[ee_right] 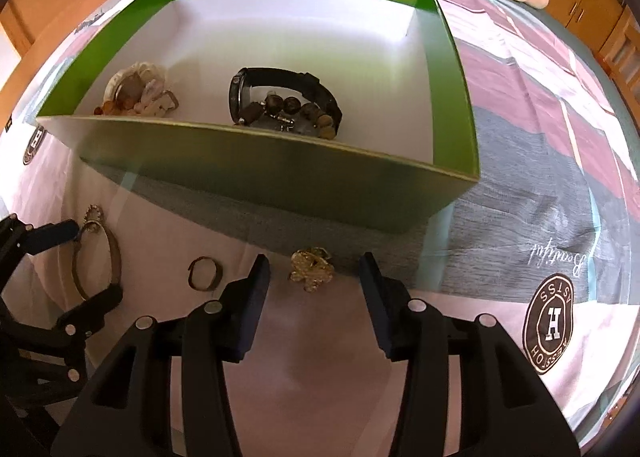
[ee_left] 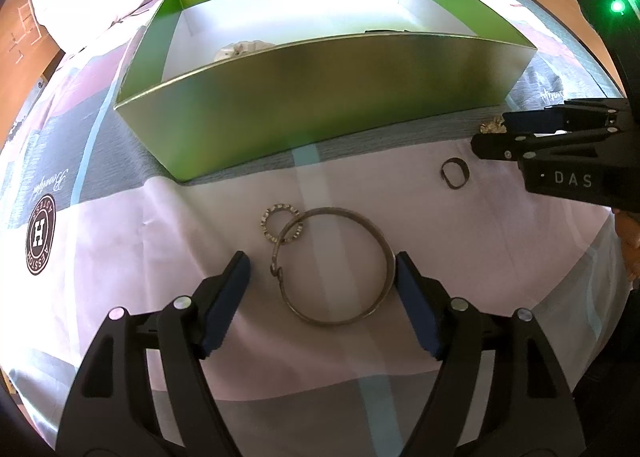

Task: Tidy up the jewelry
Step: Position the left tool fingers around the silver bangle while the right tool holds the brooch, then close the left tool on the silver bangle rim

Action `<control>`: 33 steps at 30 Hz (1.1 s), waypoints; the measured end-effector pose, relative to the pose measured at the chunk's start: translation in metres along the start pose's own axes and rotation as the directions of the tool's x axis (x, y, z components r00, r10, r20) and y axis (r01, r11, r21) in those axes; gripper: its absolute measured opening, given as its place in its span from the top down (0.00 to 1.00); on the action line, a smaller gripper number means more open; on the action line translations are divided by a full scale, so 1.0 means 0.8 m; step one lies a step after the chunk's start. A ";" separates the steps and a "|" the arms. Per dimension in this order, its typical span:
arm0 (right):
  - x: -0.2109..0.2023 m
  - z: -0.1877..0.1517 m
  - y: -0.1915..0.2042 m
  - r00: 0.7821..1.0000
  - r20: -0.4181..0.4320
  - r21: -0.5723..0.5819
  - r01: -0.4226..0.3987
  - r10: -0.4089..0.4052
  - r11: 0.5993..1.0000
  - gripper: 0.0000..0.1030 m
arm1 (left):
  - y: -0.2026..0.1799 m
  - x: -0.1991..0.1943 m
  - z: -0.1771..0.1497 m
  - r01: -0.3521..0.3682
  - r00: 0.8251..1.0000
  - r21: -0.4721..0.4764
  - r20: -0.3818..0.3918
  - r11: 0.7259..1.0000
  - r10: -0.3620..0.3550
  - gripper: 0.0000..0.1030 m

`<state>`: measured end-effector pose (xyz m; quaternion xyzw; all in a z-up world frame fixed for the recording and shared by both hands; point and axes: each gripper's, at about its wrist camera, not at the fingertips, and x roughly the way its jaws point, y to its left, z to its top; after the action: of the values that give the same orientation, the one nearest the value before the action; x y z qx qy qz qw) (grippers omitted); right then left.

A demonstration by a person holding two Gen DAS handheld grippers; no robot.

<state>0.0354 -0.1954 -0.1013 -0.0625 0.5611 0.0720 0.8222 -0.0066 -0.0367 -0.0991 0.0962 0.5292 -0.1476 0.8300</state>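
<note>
Both grippers low over the bedsheet (ee_left: 200, 217), jewelry between the fingers, nothing gripped.

Left gripper (ee_left: 322, 269) spread wide around the bangle (ee_left: 384, 253); right-hand pad touches its rim, the other is clear. Small beaded ring (ee_left: 269, 223) overlaps the bangle. Right gripper (ee_right: 314, 271) about half open, gold brooch (ee_right: 312, 263) between its tips, untouched. Dark ring (ee_right: 204, 273) lies between them. Green box (ee_right: 280, 169) beyond holds a watch (ee_right: 280, 89) and beads (ee_right: 136, 91).
</note>
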 end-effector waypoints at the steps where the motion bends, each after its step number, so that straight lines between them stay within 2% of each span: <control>1: 0.000 0.000 0.000 1.000 0.000 0.002 -0.003 0.003 1.000 0.54 | 0.000 0.000 0.000 0.000 1.000 0.000 0.000 1.000 0.000 0.27; 14: -0.006 -0.002 0.010 1.000 0.006 -0.021 0.012 -0.012 1.000 0.54 | 0.000 0.000 0.003 -0.005 1.000 0.007 -0.003 1.000 0.005 0.26; 15: -0.005 0.000 0.009 1.000 0.010 -0.027 0.012 -0.012 1.000 0.56 | -0.001 0.000 0.002 -0.008 1.000 0.012 -0.001 1.000 0.009 0.26; 17: -0.006 -0.001 0.015 1.000 0.015 -0.045 0.014 -0.013 0.999 0.68 | -0.004 0.001 0.001 -0.011 1.000 0.014 0.001 1.000 0.011 0.28; 18: -0.006 -0.002 0.017 1.000 0.016 -0.054 0.012 -0.011 0.998 0.77 | -0.004 0.000 0.001 -0.009 1.000 0.014 0.002 1.000 0.009 0.33; 19: -0.007 -0.002 0.019 1.000 0.018 -0.061 0.007 -0.006 0.998 0.78 | -0.004 -0.001 0.001 -0.005 1.000 0.017 0.005 1.000 0.005 0.37; 20: -0.009 -0.003 0.022 1.000 0.023 -0.070 -0.003 0.004 0.998 0.78 | -0.005 -0.002 0.000 -0.005 1.000 0.015 0.007 1.000 0.005 0.40; 25: -0.015 -0.004 0.027 0.999 0.039 -0.081 -0.022 0.025 0.996 0.78 | -0.002 -0.006 -0.003 -0.003 1.000 0.010 0.010 1.000 0.003 0.40; 29: -0.033 -0.005 0.032 0.991 0.067 -0.093 -0.106 0.112 0.990 0.78 | 0.008 -0.021 -0.002 0.005 0.999 -0.006 0.040 1.000 -0.005 0.40; 33: -0.039 -0.006 0.040 0.988 0.087 -0.125 -0.118 0.129 0.985 0.78 | 0.013 -0.034 -0.001 0.020 0.997 -0.023 0.072 1.000 -0.018 0.40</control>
<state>0.0134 -0.1660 -0.0744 -0.0729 0.5191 0.1592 0.8366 -0.0146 -0.0223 -0.0748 0.0761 0.5018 -0.1525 0.8480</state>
